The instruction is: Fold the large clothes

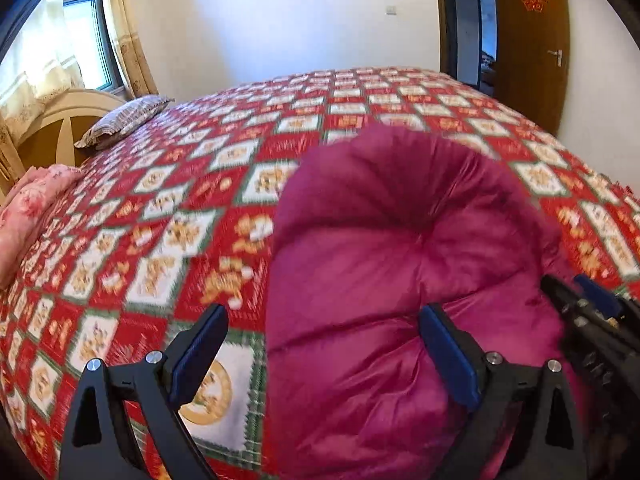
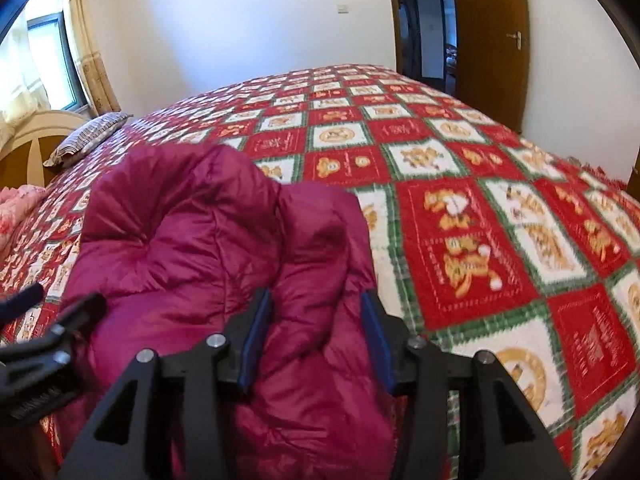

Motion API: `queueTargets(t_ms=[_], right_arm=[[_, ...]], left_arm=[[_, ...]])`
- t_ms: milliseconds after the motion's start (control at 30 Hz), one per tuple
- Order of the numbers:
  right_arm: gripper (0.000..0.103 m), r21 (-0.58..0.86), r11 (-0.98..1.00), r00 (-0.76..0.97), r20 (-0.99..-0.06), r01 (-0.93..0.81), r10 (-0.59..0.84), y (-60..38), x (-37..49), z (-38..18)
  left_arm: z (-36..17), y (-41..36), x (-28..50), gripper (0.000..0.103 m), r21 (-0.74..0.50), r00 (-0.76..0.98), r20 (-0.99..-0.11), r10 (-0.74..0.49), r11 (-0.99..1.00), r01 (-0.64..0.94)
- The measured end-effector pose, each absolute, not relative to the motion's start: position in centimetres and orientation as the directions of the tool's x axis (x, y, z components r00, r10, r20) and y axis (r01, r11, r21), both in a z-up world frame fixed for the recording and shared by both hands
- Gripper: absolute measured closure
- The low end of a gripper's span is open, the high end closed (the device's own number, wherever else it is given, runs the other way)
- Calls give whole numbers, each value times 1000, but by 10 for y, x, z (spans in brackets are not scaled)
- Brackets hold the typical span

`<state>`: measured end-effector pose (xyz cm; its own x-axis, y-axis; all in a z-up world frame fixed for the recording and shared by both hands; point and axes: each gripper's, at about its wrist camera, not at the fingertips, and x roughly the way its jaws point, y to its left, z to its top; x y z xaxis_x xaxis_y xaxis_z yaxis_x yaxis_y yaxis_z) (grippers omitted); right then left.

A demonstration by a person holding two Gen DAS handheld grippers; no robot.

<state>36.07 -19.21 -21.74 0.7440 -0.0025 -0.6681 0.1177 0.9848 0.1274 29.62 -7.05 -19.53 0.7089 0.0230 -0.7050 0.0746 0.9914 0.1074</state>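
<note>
A magenta puffy down jacket (image 1: 400, 264) lies bunched on the bed's near edge, over the red patterned blanket (image 1: 160, 208). My left gripper (image 1: 324, 336) is open wide, its right finger over the jacket's left side and its left finger over the blanket. The jacket (image 2: 192, 248) also fills the lower left of the right wrist view. My right gripper (image 2: 316, 328) is open, with a fold of the jacket lying between its fingers. Each gripper shows at the edge of the other's view.
The bed's blanket (image 2: 480, 208) spreads wide to the right and far side. A striped pillow (image 1: 124, 120) and a pink floral quilt (image 1: 28, 208) lie at the headboard on the left. A wooden door (image 2: 488, 40) stands open beyond the bed.
</note>
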Motion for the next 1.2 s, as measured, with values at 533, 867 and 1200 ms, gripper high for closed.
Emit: queueTargets(t_ms=[533,867,1200], right_arm=[[38,230,967,763,-643,113,63,-216,340,-206],[34,311,944,740,-659,108,133,-227,337,-227],[37,341,938,712,-672,52,205,-223,342,-237]], left_arm=[[-171,-28,275,6,-12,760,-650,-23,1000,20],[-203,-46,271,6,92,726,-687,11,993,72],[-216,-38,282,6,-54,665,-736,-126,990,127]])
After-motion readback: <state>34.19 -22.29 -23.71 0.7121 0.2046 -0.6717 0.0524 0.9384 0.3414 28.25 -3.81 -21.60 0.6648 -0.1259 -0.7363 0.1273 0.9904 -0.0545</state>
